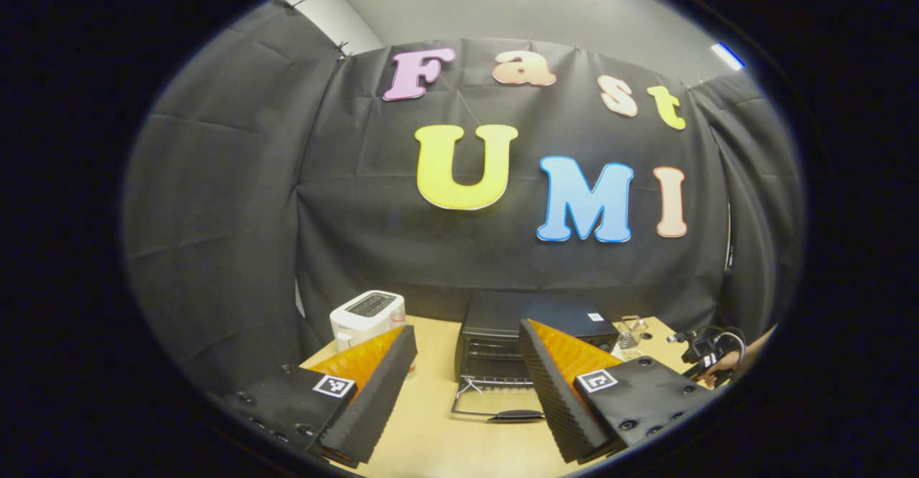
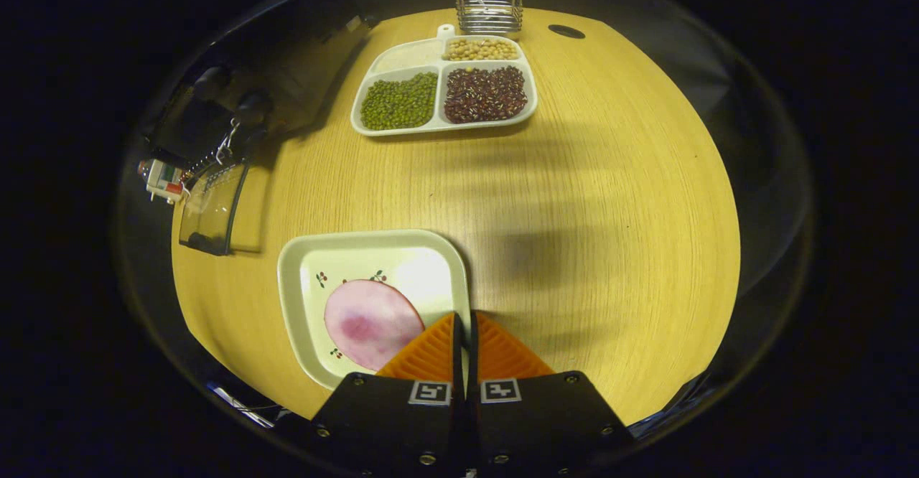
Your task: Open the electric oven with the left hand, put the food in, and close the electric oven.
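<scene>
left gripper view: the left tongs (image 1: 467,385) stand wide over the table (image 1: 431,435), holding nothing. the oven (image 1: 535,341) sits at 12 o'clock from them with its door (image 1: 495,402) dropped open, and a toaster (image 1: 367,314) is at 11 o'clock. right gripper view: the right tongs (image 2: 465,352) are pinched onto the right rim of a plate (image 2: 380,263) that carries the food (image 2: 370,324). a bean tray (image 2: 445,83) lies at 12 o'clock, the open oven at 10 o'clock.
</scene>
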{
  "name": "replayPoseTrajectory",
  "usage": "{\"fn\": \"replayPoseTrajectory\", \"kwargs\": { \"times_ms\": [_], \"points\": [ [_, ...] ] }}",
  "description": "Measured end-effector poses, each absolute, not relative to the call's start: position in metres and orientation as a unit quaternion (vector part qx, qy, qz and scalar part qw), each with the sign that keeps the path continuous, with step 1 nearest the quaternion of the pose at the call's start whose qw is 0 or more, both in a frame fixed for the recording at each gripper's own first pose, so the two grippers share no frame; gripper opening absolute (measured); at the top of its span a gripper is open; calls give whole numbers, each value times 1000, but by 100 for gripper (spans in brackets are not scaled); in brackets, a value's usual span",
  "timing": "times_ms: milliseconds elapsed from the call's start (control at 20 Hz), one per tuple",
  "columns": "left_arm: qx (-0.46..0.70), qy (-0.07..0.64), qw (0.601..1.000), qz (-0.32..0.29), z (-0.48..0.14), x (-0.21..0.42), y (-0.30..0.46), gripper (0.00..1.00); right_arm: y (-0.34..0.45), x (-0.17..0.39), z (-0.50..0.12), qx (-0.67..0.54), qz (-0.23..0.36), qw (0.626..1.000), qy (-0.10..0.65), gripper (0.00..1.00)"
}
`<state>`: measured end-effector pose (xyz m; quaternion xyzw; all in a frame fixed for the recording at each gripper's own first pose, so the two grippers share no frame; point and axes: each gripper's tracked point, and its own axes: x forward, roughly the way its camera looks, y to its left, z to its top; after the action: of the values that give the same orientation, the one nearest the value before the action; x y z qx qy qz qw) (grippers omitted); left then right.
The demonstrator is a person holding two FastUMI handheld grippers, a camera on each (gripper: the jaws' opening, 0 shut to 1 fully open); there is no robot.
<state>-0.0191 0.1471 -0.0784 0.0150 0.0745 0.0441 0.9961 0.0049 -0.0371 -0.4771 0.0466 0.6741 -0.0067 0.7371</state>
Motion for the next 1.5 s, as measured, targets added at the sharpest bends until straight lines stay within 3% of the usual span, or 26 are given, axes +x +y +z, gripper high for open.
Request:
{"fn": "replayPoseTrajectory", "kwargs": {
  "times_ms": [150,200,600,750,1250,1500],
  "points": [
    [24,68,996,43,-73,-22,148,96,-46,7,-499,103,-16,723,683,0],
    [25,66,997,44,-72,-23,150,100,-48,9,-502,124,-22,719,683,0],
    [9,73,996,46,-76,-23,152,100,-45,-6,-498,175,-13,714,678,0],
    [13,75,996,46,-77,-22,152,96,-27,-6,-493,252,3,713,654,0],
    [19,78,996,40,-74,-17,146,100,-2,-10,-486,442,8,694,568,0],
    [22,81,996,29,-74,-16,136,100,2,-11,-498,440,-16,690,575,0]
  ]
}}
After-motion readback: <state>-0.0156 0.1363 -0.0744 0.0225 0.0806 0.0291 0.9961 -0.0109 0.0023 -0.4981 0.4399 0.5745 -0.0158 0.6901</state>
